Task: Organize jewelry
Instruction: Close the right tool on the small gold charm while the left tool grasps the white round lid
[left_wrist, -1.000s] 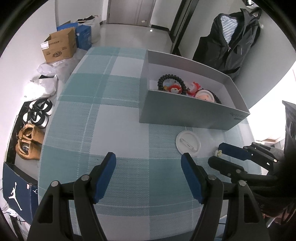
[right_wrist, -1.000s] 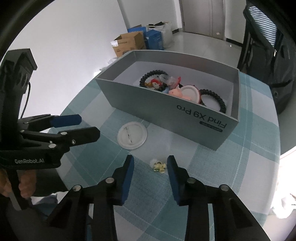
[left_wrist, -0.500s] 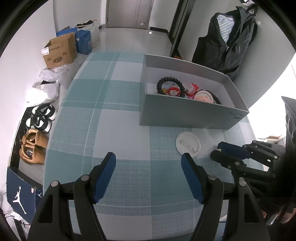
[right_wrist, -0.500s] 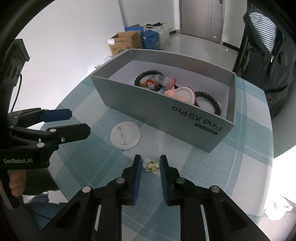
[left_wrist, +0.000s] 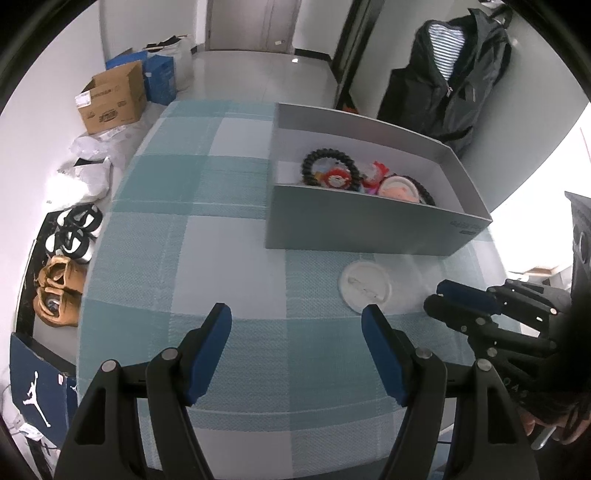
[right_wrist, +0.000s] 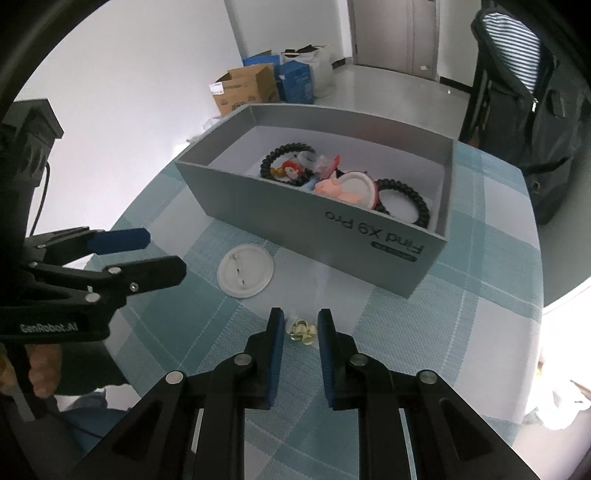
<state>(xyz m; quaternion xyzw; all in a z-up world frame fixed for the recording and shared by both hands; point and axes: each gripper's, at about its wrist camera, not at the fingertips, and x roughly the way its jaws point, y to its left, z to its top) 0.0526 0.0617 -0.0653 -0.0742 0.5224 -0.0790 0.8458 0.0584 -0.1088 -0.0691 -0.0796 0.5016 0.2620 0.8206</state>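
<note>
A small cluster of gold and white jewelry lies on the checked tablecloth, and my right gripper is shut on it, pads against both its sides. In the left wrist view the right gripper shows at the right edge with its jaws narrow. My left gripper stands open over bare cloth, holding nothing; it also appears at the left of the right wrist view. A white round badge lies face down between the grippers and the grey box. The box holds black beaded bracelets and a pink figure badge.
The round table's cloth drops off at the left and front. On the floor beyond are a cardboard box, white bags and shoes. A dark jacket hangs behind the grey box.
The right gripper's jaws narrowed from well apart to close around the small gold cluster. The left gripper kept its place and stayed open.
</note>
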